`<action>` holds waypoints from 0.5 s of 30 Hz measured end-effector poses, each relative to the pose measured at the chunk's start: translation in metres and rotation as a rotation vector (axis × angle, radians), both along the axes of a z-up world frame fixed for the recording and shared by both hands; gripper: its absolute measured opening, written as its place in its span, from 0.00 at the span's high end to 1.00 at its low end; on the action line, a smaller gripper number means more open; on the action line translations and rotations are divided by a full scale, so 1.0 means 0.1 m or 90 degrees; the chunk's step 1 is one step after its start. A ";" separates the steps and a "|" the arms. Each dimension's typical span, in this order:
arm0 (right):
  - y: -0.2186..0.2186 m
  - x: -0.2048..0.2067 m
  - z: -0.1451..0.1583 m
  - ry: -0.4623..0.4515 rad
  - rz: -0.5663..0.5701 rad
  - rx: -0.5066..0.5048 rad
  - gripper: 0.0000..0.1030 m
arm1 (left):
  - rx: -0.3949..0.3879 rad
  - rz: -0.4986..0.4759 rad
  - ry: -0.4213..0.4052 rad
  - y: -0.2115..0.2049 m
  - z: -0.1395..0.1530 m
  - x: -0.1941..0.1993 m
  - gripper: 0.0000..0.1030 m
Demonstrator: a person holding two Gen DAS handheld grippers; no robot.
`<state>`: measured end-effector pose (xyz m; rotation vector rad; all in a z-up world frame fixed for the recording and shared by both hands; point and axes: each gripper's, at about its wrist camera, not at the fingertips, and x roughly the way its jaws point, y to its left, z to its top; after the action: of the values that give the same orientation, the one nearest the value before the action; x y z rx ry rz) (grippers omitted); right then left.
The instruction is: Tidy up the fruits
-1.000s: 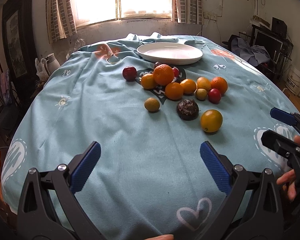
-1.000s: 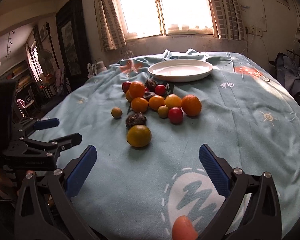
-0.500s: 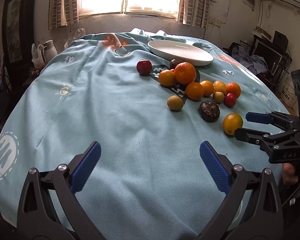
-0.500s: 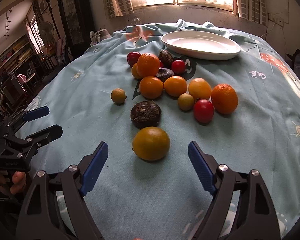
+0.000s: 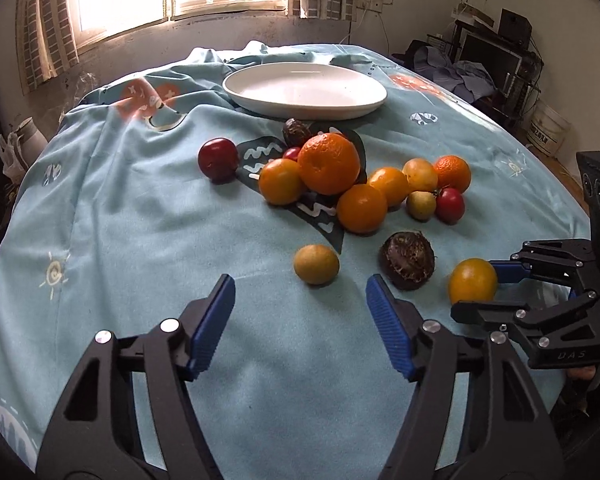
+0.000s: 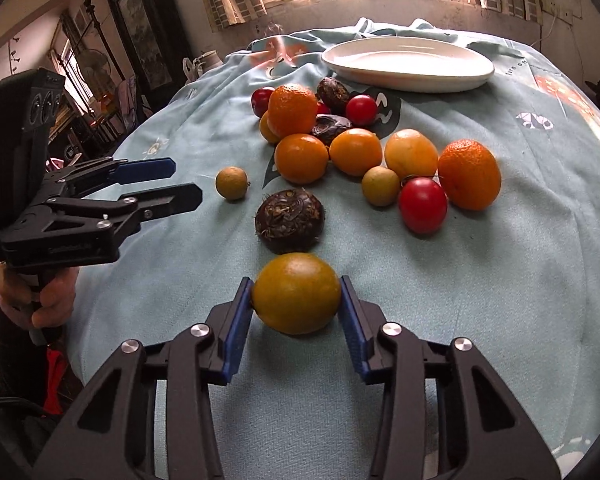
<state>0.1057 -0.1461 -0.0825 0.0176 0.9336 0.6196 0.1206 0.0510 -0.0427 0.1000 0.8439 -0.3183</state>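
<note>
Several fruits lie on the blue tablecloth before an empty white plate (image 5: 304, 90), which also shows in the right wrist view (image 6: 408, 65). My right gripper (image 6: 297, 298) is shut on a yellow-orange fruit (image 6: 297, 293) that rests on the cloth; the same fruit (image 5: 473, 280) and gripper (image 5: 480, 288) show in the left wrist view. My left gripper (image 5: 300, 300) is open and empty, just short of a small yellow-green fruit (image 5: 316, 264). A dark brown rough fruit (image 6: 290, 220) lies just beyond the held fruit. Oranges (image 6: 292, 110) and red fruits (image 6: 423, 205) are clustered farther back.
The table's cloth (image 5: 140, 240) drops off at the left and right edges. A window is behind the table. Furniture and a monitor (image 5: 492, 56) stand to the right, a dark cabinet (image 6: 140, 36) to the left.
My right gripper moved forward and closed its pads on the yellow-orange fruit. My left gripper moved toward the small yellow-green fruit and narrowed somewhat, still open.
</note>
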 end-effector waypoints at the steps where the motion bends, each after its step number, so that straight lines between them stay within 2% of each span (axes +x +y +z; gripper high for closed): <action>1: -0.02 0.01 0.00 0.005 -0.002 0.011 0.58 | 0.008 0.000 0.003 -0.01 -0.02 0.05 0.36; 2: -0.04 0.02 0.00 0.009 -0.002 0.019 0.58 | 0.016 0.003 0.009 -0.02 -0.05 0.10 0.39; 4: -0.05 0.02 0.00 0.014 0.003 0.032 0.58 | 0.014 0.007 0.029 -0.03 -0.09 0.20 0.56; 6: -0.06 0.01 0.00 0.016 0.007 0.037 0.58 | -0.007 0.008 0.035 -0.03 -0.10 0.25 0.57; 9: -0.05 0.00 0.01 0.015 0.007 0.038 0.58 | 0.008 0.006 0.027 -0.10 -0.09 0.27 0.56; 15: -0.09 0.00 0.01 0.017 0.003 0.046 0.58 | 0.019 -0.006 0.058 -0.22 -0.21 0.31 0.57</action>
<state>0.1061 -0.1547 -0.0817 0.0887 0.9369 0.6593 0.1518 0.0285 -0.0638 0.1179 0.9397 -0.3203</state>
